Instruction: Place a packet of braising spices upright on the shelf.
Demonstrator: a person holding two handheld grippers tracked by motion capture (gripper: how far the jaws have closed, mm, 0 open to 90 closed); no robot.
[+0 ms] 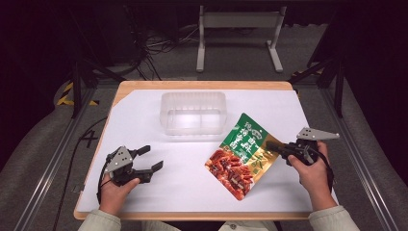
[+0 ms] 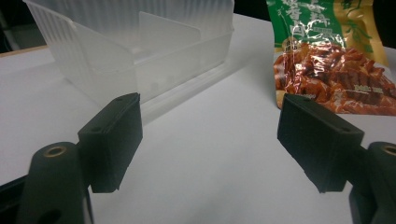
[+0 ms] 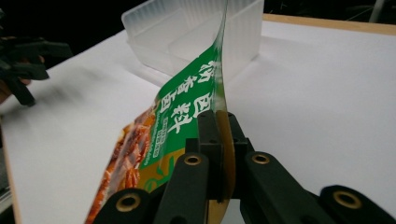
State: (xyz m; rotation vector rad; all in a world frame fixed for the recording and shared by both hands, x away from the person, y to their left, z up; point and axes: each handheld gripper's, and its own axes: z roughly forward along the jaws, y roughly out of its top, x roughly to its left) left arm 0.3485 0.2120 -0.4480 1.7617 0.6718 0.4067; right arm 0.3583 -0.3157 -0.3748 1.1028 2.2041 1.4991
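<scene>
A green and red snack packet [image 1: 240, 155] hangs tilted over the white table top, its right edge pinched by my right gripper [image 1: 272, 146], which is shut on it. In the right gripper view the black jaws clamp the packet's gold edge [image 3: 223, 140] and the packet [image 3: 187, 102] rises away from them. My left gripper [image 1: 150, 158] stands open near the table's front left, nothing between its jaws. The left gripper view shows the same gripper [image 2: 208, 140] open, with the packet [image 2: 331, 60] at upper right.
A clear plastic bin [image 1: 193, 112] with an inner divider stands at the back middle of the white sheet [image 1: 144, 120], also seen as the bin [image 2: 135, 51] and the bin [image 3: 187, 32]. The wooden table edge [image 1: 202, 85] runs behind it.
</scene>
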